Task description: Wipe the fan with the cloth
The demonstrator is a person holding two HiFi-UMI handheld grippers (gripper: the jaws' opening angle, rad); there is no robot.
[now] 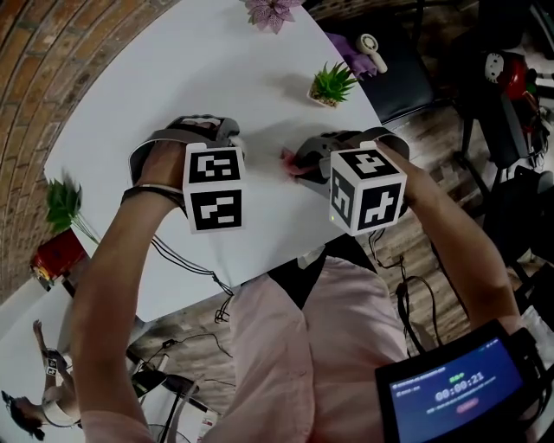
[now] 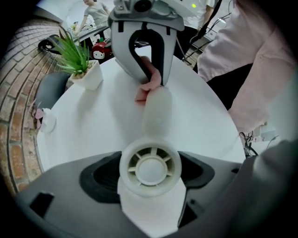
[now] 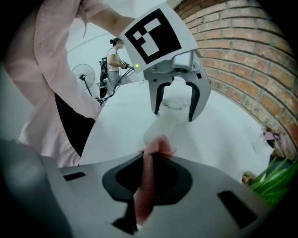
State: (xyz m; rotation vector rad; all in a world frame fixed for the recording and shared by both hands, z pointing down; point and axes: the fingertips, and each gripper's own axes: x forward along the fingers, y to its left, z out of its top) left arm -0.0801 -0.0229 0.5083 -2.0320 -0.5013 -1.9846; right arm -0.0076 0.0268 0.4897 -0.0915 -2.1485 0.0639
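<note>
A small white hand-held fan (image 2: 150,167) is clamped by its round head in my left gripper (image 2: 150,174), and its handle (image 2: 157,109) points away over the white table (image 2: 93,125). My right gripper (image 3: 146,181) is shut on a pink cloth (image 3: 148,186), whose bunched tip meets the end of the fan's handle (image 3: 157,130). In the head view the left gripper (image 1: 210,138) and right gripper (image 1: 312,158) face each other with the pink cloth (image 1: 288,161) between them; the fan itself is hidden there.
A small potted plant (image 1: 331,85) stands beyond the grippers, and purple flowers (image 1: 273,12) at the table's far edge. Another white fan (image 1: 372,52) lies on a dark chair to the right. A lit screen (image 1: 459,394) is at the lower right. The table's edge runs close to the person's body.
</note>
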